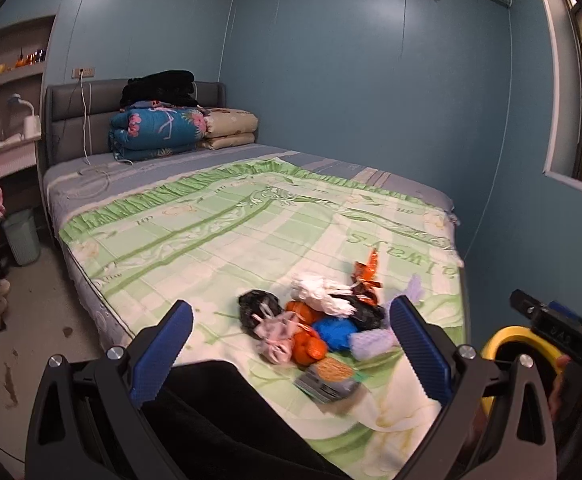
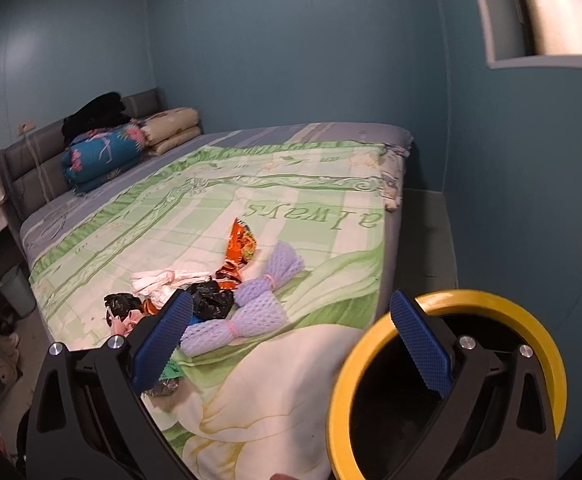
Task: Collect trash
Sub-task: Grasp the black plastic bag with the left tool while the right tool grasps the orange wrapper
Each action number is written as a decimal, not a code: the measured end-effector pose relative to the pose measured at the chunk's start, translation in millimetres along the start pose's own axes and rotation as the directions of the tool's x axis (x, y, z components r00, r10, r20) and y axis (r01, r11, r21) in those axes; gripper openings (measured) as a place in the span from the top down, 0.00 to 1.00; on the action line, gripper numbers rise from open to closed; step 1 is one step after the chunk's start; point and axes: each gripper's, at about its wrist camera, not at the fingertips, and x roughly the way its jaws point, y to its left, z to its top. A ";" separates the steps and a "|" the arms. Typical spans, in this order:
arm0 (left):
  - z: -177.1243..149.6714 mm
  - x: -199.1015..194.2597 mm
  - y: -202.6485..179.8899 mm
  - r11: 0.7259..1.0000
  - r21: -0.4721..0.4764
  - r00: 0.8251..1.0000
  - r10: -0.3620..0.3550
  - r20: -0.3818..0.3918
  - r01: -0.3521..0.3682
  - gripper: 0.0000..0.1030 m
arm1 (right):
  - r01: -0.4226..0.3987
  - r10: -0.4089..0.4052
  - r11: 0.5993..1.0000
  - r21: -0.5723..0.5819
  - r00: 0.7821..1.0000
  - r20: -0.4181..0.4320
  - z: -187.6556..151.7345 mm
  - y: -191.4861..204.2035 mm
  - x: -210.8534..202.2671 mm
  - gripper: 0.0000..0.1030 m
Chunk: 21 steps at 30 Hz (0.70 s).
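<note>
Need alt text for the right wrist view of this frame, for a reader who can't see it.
The open right gripper hovers over a green floral bedspread where a pile of trash lies: purple foam netting, an orange snack wrapper, black bags and white tissue. A yellow-rimmed bin sits at lower right; folded quilts rest by the headboard.

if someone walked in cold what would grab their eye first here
Probably the bright trash pile near the foot of the green bed cover: orange, blue, black and white bags, plus lilac foam netting. Next, the yellow-rimmed bin beside the bed, by the open right gripper. The left gripper is open too, pointed at the pile.
</note>
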 end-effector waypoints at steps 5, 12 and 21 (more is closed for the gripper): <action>10.0 40.7 26.8 1.000 0.019 0.997 0.011 -0.073 -0.010 0.08 | -0.052 0.050 0.997 -0.052 0.998 -0.047 18.6 14.9 28.8 0.07; 17.4 107.4 56.1 0.997 0.074 0.984 0.019 -0.177 -0.006 0.08 | -0.137 0.126 0.990 -0.033 0.966 -0.226 47.4 36.0 104.7 0.08; 14.4 198.6 80.4 0.993 0.064 0.935 -0.071 -0.348 0.099 0.08 | -0.176 0.165 0.984 0.004 0.913 -0.372 66.9 64.7 216.9 0.08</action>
